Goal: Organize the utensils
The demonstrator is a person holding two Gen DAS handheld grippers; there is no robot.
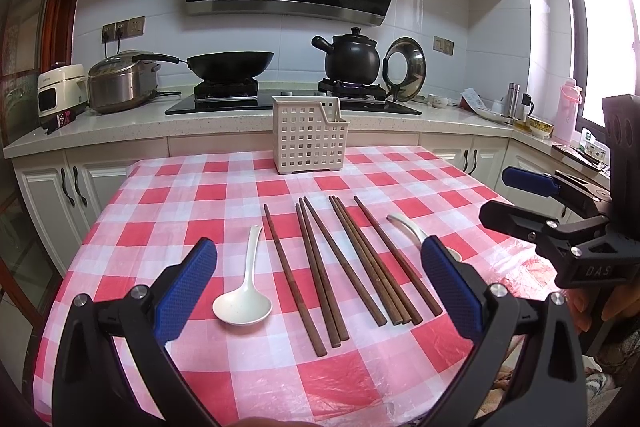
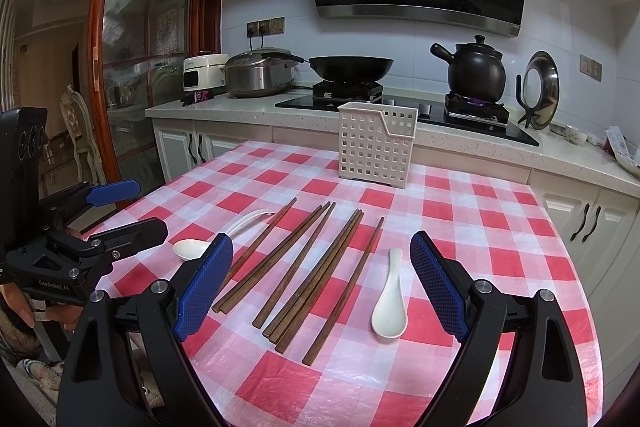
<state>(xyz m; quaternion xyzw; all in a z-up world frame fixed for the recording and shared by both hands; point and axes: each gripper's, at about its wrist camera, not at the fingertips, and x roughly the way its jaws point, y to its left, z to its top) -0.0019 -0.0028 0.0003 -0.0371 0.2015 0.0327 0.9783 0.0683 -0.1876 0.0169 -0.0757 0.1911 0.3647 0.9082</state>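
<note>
Several dark wooden chopsticks [image 1: 340, 259] [image 2: 312, 275] lie side by side on the red-and-white checked tablecloth [image 1: 248, 379] [image 2: 500, 239]. A white spoon [image 1: 244, 291] [image 2: 224, 235] lies at their left end, a second white spoon [image 1: 416, 231] [image 2: 390, 299] at their right end. A white perforated utensil holder [image 1: 308, 135] [image 2: 376, 147] stands upright at the table's far edge. My left gripper [image 1: 320, 287] is open and empty above the chopsticks. My right gripper [image 2: 322, 283] is open and empty above the chopsticks and the right spoon; it also shows in the left wrist view [image 1: 516, 195].
A kitchen counter [image 1: 120, 123] runs behind the table, with a rice cooker [image 1: 120, 83], a wok [image 1: 230, 65] and a black clay pot [image 1: 352, 59] on the stove. Cabinets stand below it. A glass door [image 2: 140, 47] is at the left.
</note>
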